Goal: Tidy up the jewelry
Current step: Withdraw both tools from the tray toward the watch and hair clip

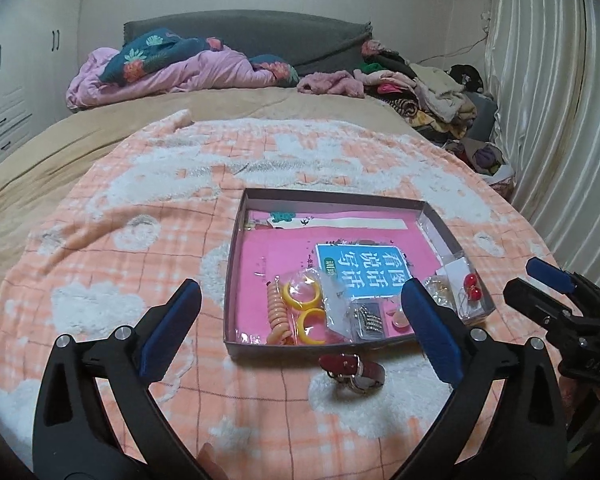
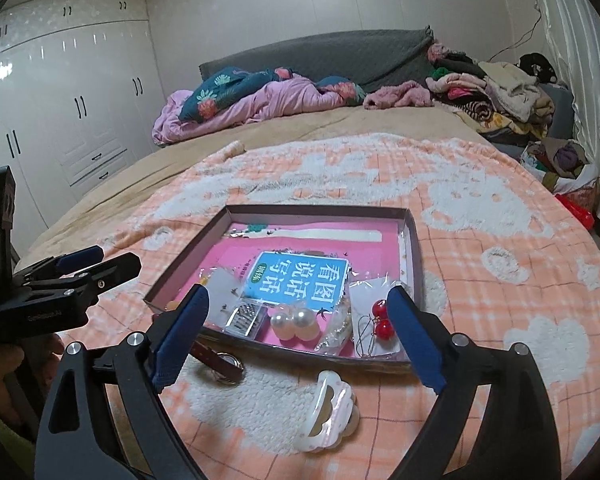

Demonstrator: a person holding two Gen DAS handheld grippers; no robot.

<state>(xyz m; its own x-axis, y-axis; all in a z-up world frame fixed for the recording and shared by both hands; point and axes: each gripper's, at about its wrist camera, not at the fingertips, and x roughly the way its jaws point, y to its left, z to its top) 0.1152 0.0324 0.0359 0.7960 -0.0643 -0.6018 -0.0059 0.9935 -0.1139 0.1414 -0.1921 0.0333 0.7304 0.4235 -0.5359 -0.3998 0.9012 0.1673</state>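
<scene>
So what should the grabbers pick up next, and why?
Probably the right gripper should drop onto the white hair claw. Both grippers are open and empty, and the claw and the red-strapped watch lie on the blanket outside the box; the claw sits just beneath the right one.

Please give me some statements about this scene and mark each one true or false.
1. The red watch lies inside the box. False: it lies on the blanket, just outside the near wall.
2. Both grippers are open and hold nothing. True.
3. The white hair claw lies outside the box. True.
4. The red earrings lie on the blanket. False: they lie in the box.
5. Two yellow rings lie in the box. True.
</scene>
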